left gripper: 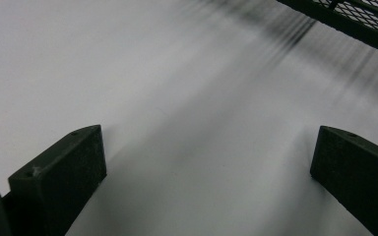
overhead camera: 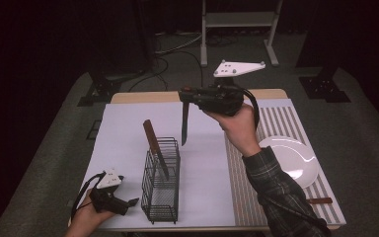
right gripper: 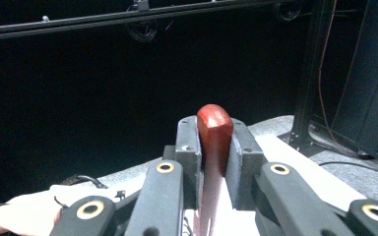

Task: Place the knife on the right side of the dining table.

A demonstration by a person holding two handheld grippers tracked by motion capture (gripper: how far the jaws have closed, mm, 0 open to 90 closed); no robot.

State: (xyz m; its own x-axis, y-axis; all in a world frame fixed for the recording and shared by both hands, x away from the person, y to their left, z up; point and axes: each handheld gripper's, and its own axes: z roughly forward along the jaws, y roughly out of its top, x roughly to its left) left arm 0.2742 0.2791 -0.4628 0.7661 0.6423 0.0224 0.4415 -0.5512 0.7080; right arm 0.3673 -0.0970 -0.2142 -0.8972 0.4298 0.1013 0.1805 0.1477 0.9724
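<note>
With the left tongs point(overhead camera: 134, 201) open and idle, the right tongs point(overhead camera: 184, 95) clamp a red-handled knife point(overhead camera: 184, 123), blade down, above the black wire-mesh caddy point(overhead camera: 161, 185); next, lower it in.

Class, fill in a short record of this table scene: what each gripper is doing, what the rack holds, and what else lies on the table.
right gripper: shut on the knife, handle clamped, blade hanging down above the wire rack
left gripper: open, holding nothing, beside the rack
rack contents: another knife, leaning, handle up
also on table: white plate on striped mat
</note>
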